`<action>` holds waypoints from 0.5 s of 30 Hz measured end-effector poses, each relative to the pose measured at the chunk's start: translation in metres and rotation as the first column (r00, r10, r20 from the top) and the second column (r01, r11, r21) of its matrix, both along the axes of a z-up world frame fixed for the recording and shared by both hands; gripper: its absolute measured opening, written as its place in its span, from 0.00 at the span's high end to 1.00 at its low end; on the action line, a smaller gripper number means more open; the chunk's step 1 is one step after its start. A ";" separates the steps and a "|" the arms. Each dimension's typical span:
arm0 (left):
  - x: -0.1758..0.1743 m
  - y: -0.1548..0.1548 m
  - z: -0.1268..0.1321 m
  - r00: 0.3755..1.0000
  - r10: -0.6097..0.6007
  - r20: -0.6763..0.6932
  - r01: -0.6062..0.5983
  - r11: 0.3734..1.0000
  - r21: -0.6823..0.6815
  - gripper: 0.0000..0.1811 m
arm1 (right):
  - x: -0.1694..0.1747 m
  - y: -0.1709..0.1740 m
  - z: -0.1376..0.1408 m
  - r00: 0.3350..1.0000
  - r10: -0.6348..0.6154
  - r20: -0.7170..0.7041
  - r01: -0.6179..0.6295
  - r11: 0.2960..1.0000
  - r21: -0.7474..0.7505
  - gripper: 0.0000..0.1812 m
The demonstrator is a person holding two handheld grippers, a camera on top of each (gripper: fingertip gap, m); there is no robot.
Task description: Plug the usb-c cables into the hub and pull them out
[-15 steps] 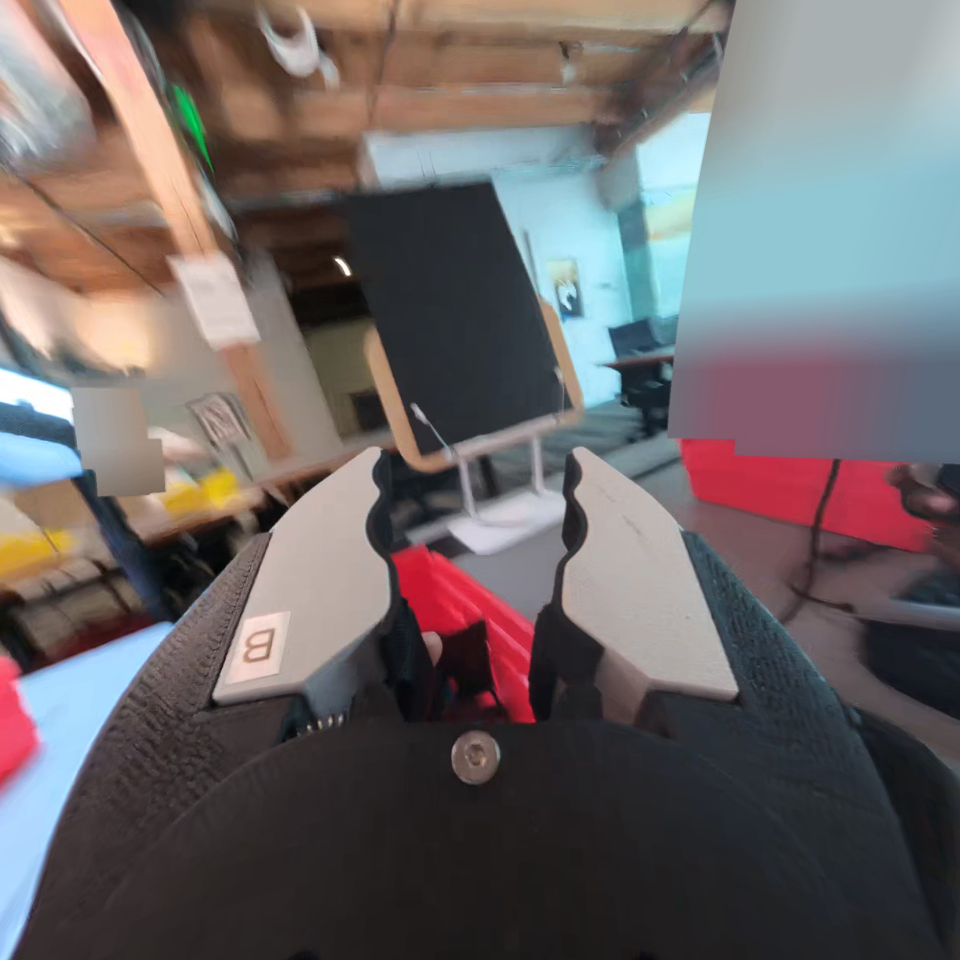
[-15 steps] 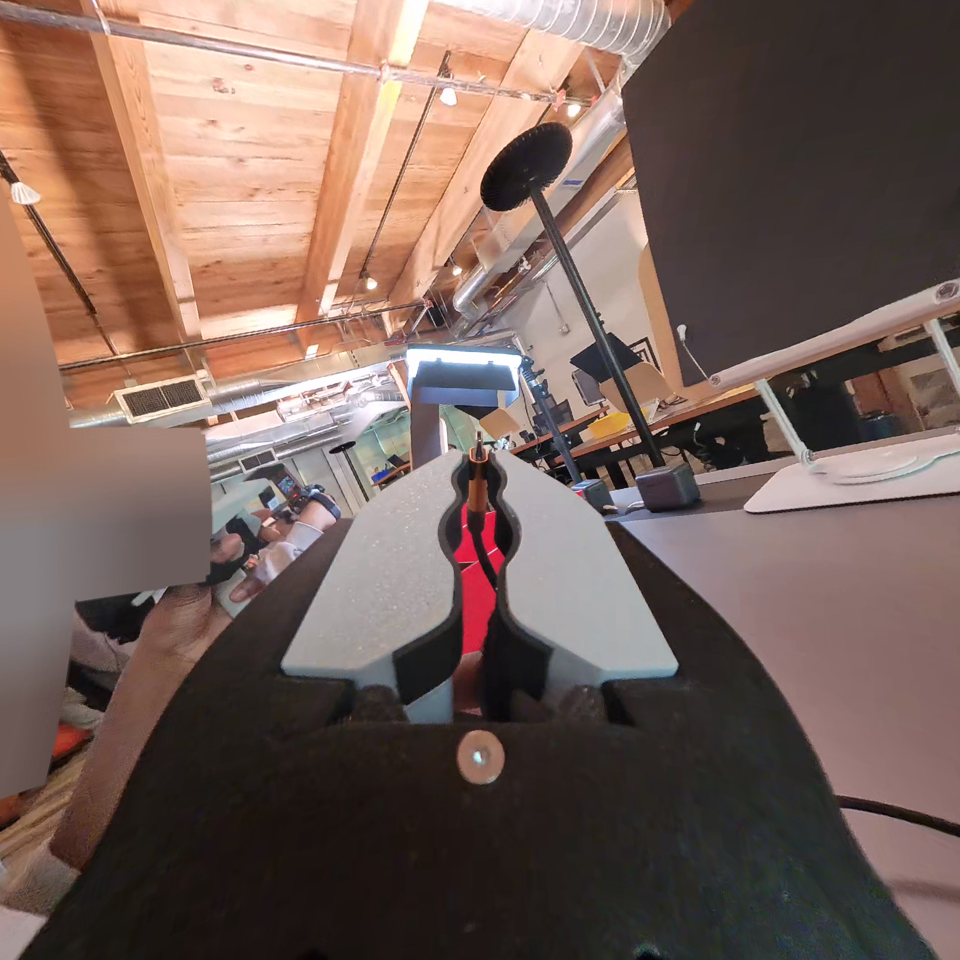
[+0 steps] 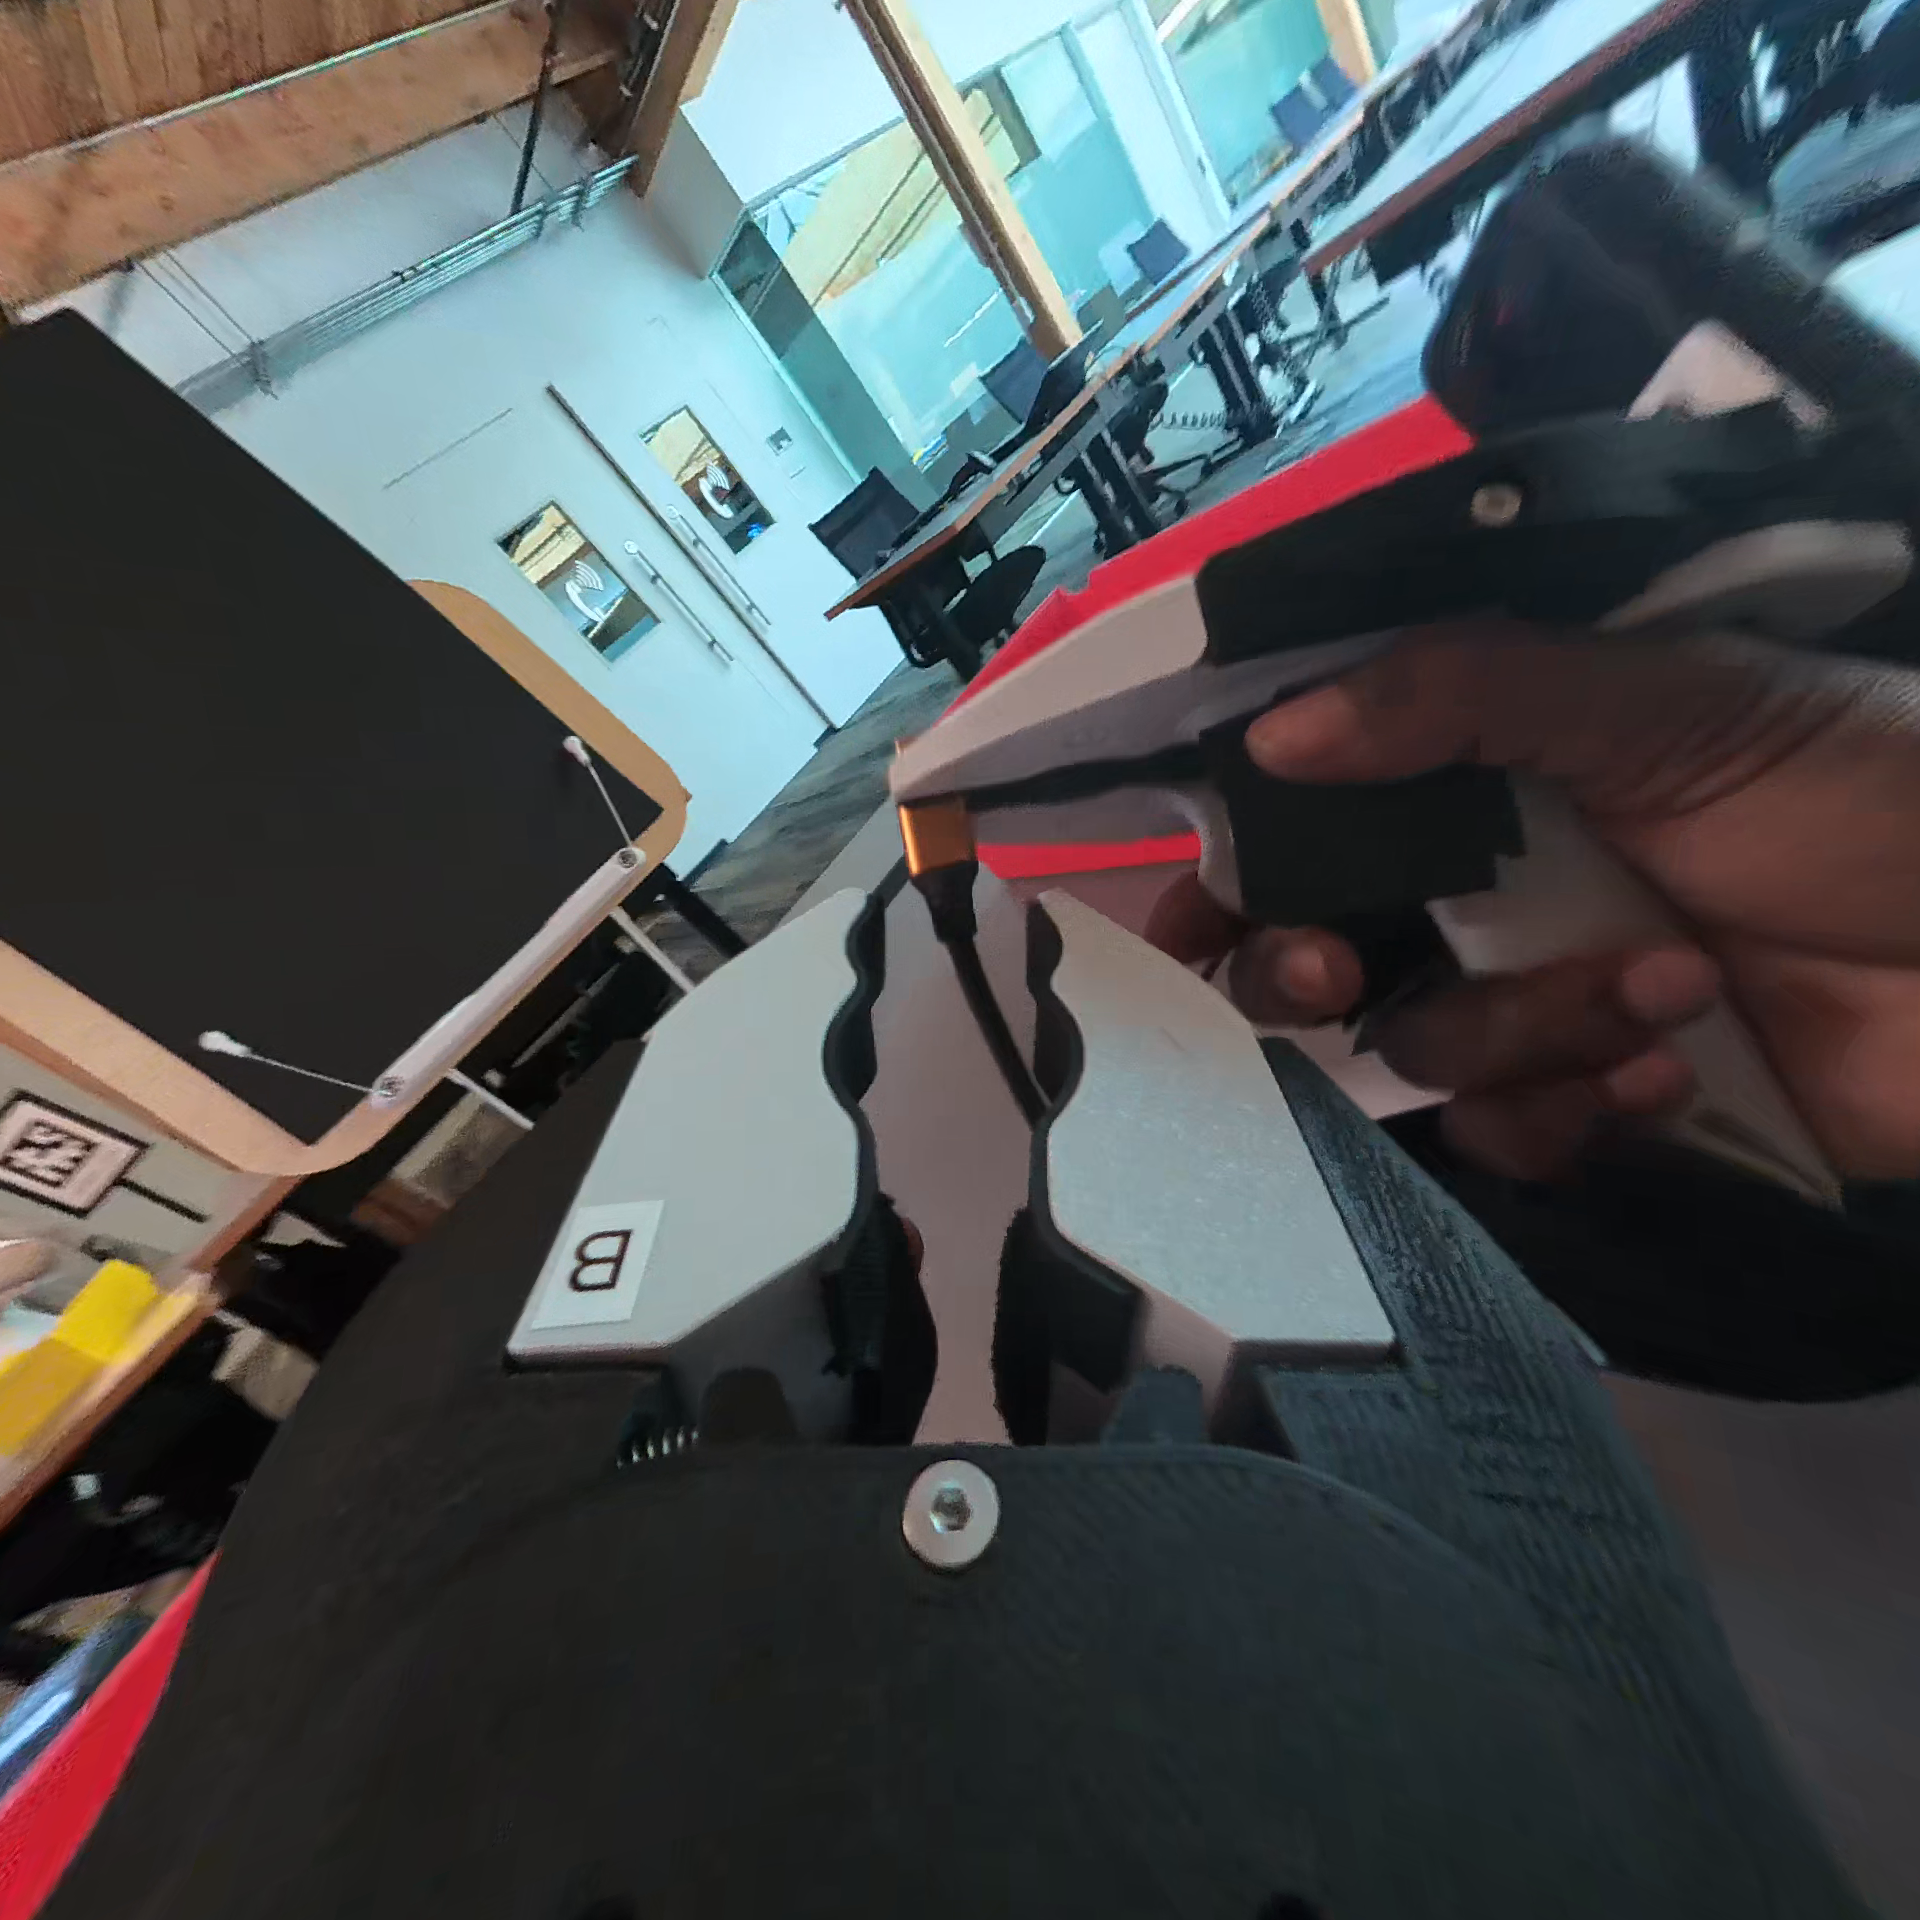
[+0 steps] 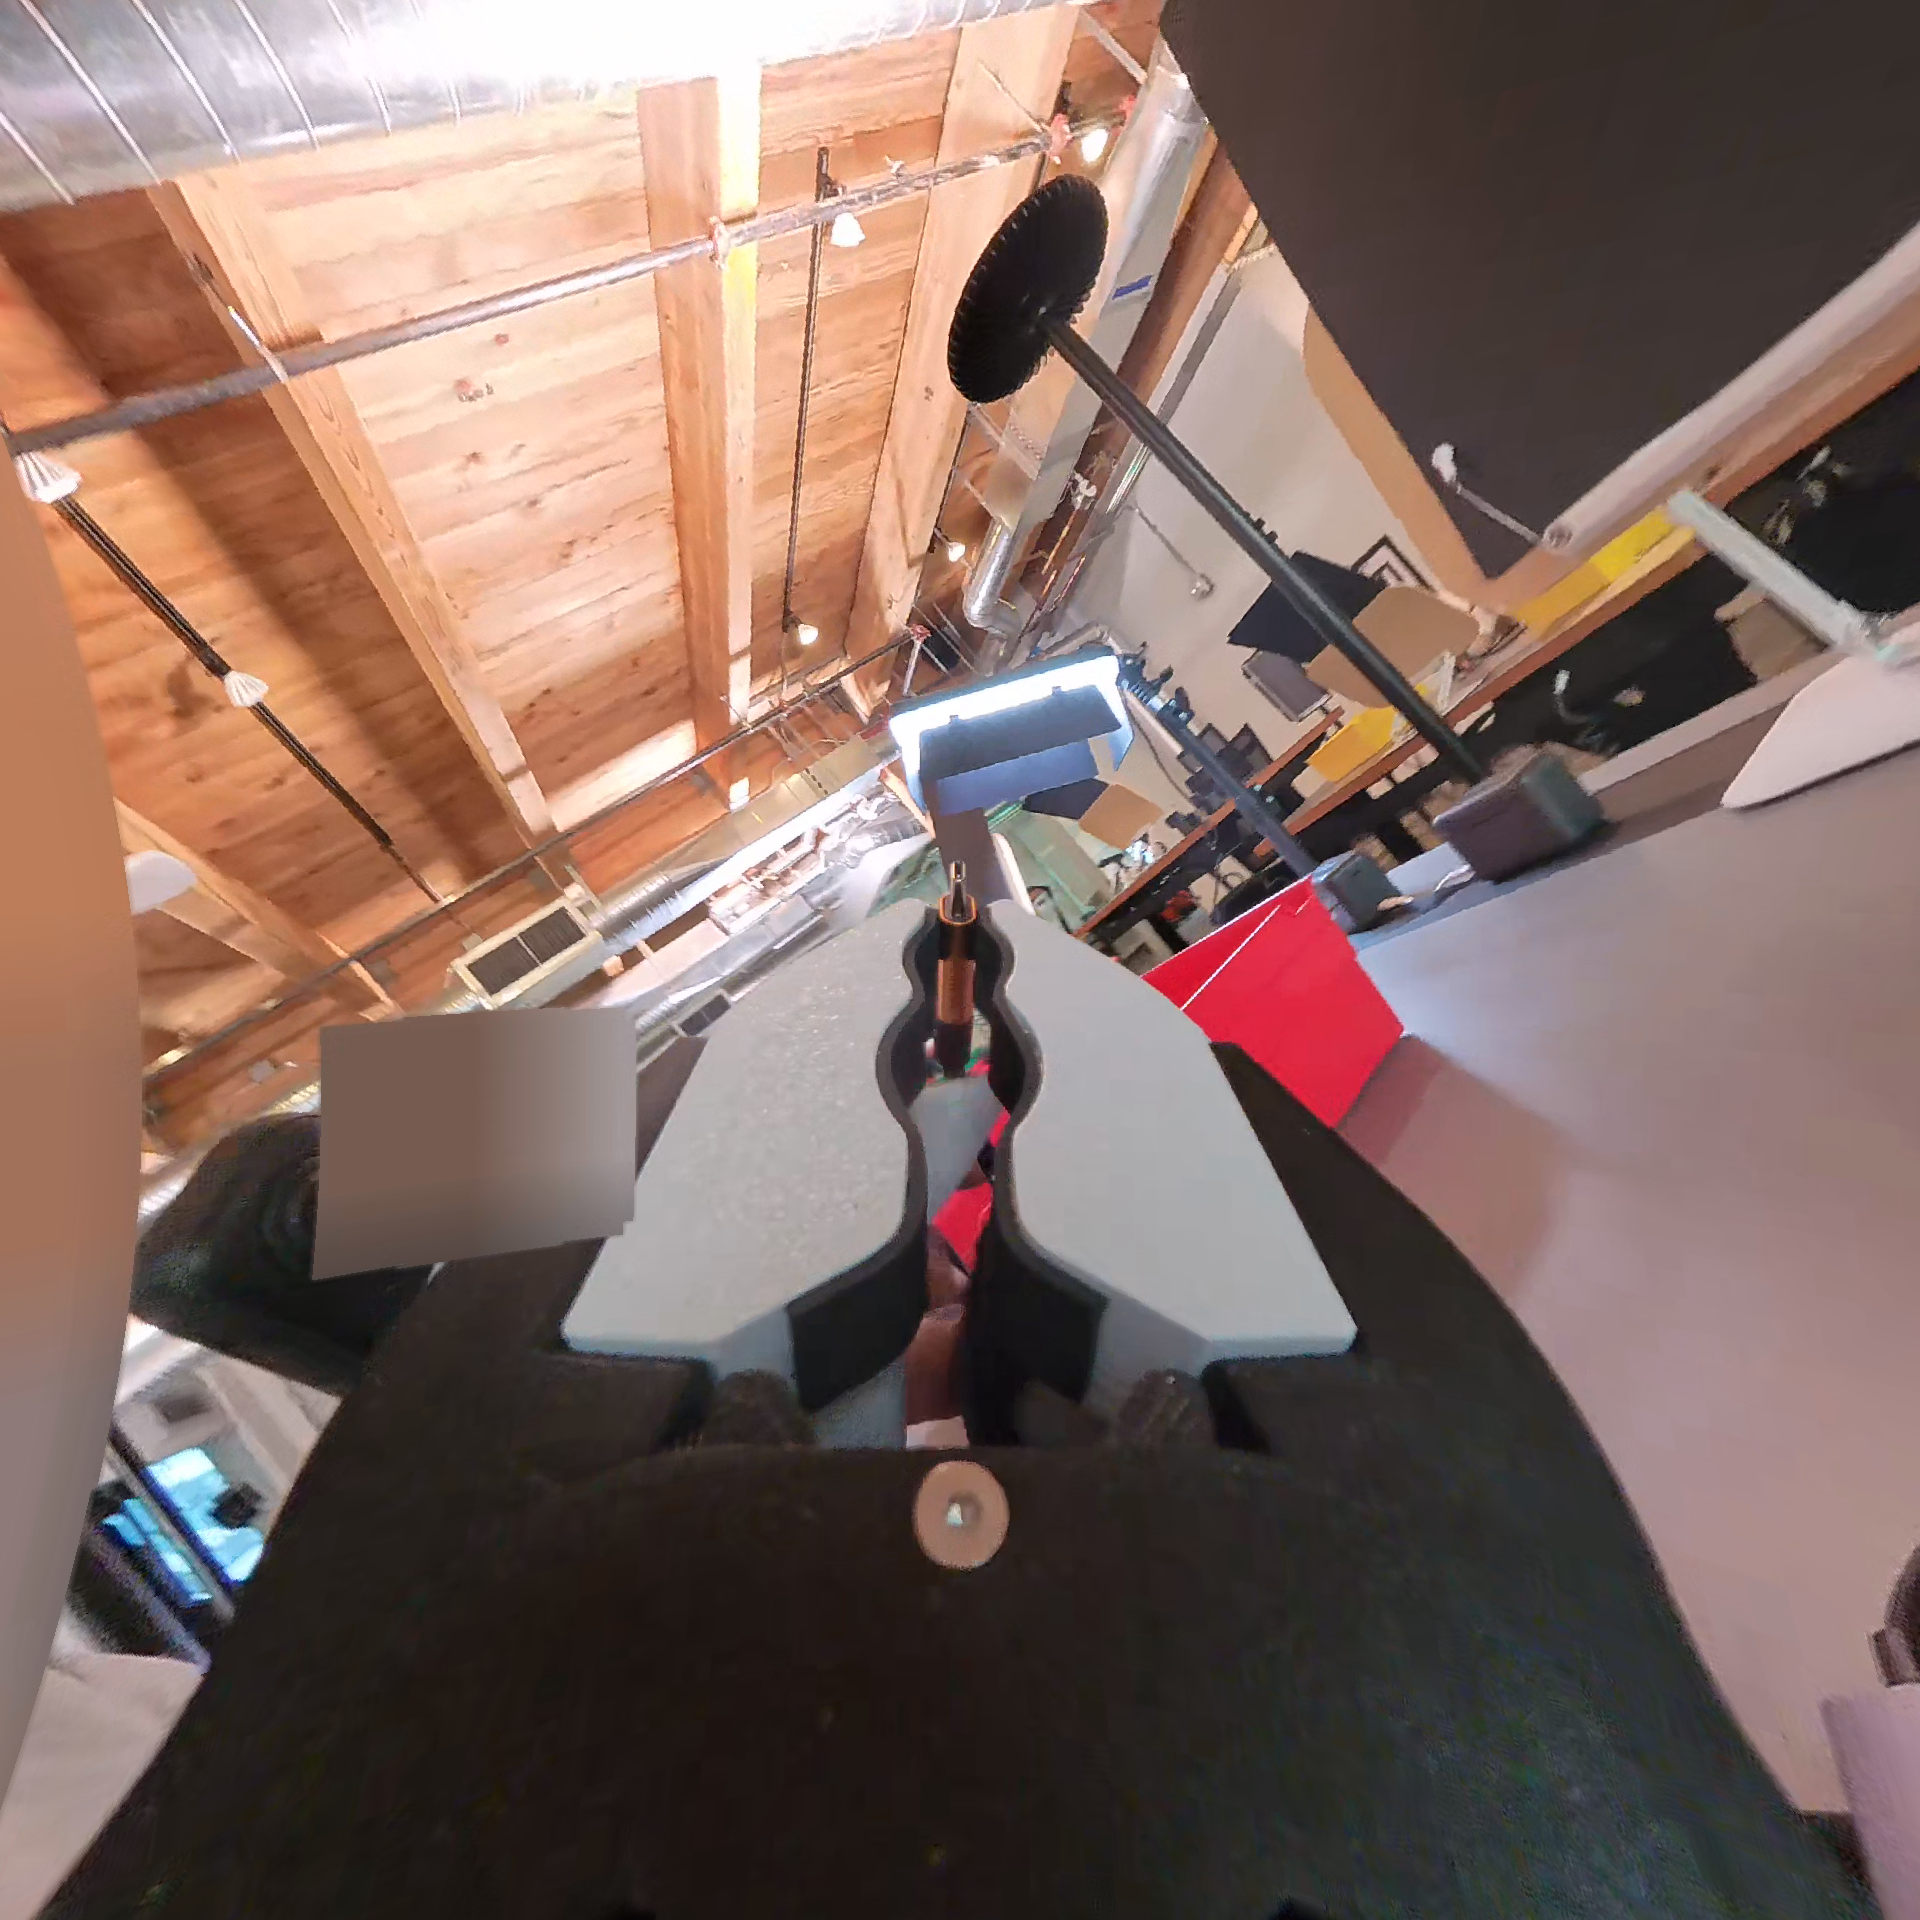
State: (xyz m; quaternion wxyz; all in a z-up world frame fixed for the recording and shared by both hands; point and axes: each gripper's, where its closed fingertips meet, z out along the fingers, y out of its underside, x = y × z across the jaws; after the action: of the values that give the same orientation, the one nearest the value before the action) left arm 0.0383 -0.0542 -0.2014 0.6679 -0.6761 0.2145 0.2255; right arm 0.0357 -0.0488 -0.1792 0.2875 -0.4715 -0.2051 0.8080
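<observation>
Right tongs (image 4: 957, 914): closed on the orange plug (image 4: 953, 971) of a USB-C cable, its metal tip projecting past the fingertips. In the left wrist view the black cable (image 3: 987, 1023) hangs from that plug down between the left tongs (image 3: 951, 909), which stand parted and grip nothing. A hand (image 3: 1621, 894) holds the right tongs. White sticker (image 3: 597, 1262) on left finger. Grey worktop (image 4: 1662, 1039) beneath; no hub in view.
</observation>
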 end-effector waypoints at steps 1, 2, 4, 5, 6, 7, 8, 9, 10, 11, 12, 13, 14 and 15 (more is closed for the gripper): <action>0.000 0.000 0.001 1.000 -0.009 0.025 0.009 1.000 0.015 0.89 | -0.002 -0.001 -0.002 1.000 0.023 0.002 -0.023 0.999 -0.027 0.97; 0.000 -0.001 0.003 0.999 -0.012 0.033 0.011 0.999 0.031 0.90 | -0.003 -0.003 -0.004 0.999 0.046 0.003 -0.045 0.998 -0.052 0.97; -0.003 -0.001 0.001 0.999 -0.013 0.033 0.012 0.999 0.038 0.92 | -0.006 -0.005 -0.008 0.996 0.084 0.002 -0.083 0.991 -0.102 0.97; -0.005 0.000 -0.002 0.999 -0.015 0.040 0.014 1.000 0.025 0.93 | -0.007 -0.006 -0.009 0.995 0.101 0.001 -0.100 0.987 -0.125 0.97; -0.006 0.000 -0.004 0.999 -0.018 0.046 0.017 1.000 0.020 0.93 | -0.007 -0.006 -0.009 0.993 0.114 0.000 -0.113 0.983 -0.146 0.97; -0.006 0.000 -0.005 0.998 -0.027 0.048 0.025 0.999 0.027 0.94 | -0.008 -0.005 -0.010 0.992 0.124 0.000 -0.122 0.979 -0.163 0.97; -0.006 -0.001 -0.004 0.998 -0.035 0.052 0.033 0.999 0.040 0.94 | -0.008 -0.005 -0.010 0.991 0.133 -0.003 -0.132 0.976 -0.175 0.97; -0.005 -0.001 -0.004 0.998 -0.039 0.057 0.037 0.998 0.046 0.94 | -0.008 -0.005 -0.010 0.990 0.139 -0.005 -0.138 0.974 -0.181 0.97; -0.006 -0.001 -0.004 0.998 -0.041 0.056 0.038 0.998 0.051 0.94 | -0.008 -0.006 -0.010 0.990 0.140 -0.007 -0.139 0.973 -0.181 0.97; -0.005 -0.002 -0.003 0.998 -0.042 0.054 0.039 0.998 0.057 0.94 | -0.008 -0.006 -0.009 0.990 0.139 -0.009 -0.139 0.974 -0.178 0.97; -0.005 -0.002 -0.003 0.998 -0.044 0.055 0.041 0.997 0.059 0.94 | -0.008 -0.007 -0.009 0.990 0.139 -0.009 -0.139 0.975 -0.176 0.97; -0.005 -0.003 -0.004 0.997 -0.047 0.058 0.044 0.998 0.054 0.95 | -0.008 -0.007 -0.010 0.990 0.143 -0.008 -0.142 0.974 -0.175 0.97; -0.005 -0.003 -0.005 0.997 -0.052 0.065 0.049 0.998 0.041 0.95 | -0.009 -0.008 -0.011 0.989 0.151 -0.005 -0.149 0.973 -0.175 0.97; -0.006 -0.004 -0.007 0.995 -0.060 0.079 0.059 0.998 0.017 0.95 | -0.009 -0.009 -0.013 0.986 0.169 0.004 -0.166 0.972 -0.169 0.97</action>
State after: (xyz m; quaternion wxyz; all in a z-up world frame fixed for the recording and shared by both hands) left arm 0.0323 -0.0582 -0.2085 0.6875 -0.6727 0.2060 0.1798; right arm 0.0267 -0.0576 -0.1918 0.1756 -0.4826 -0.1779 0.8394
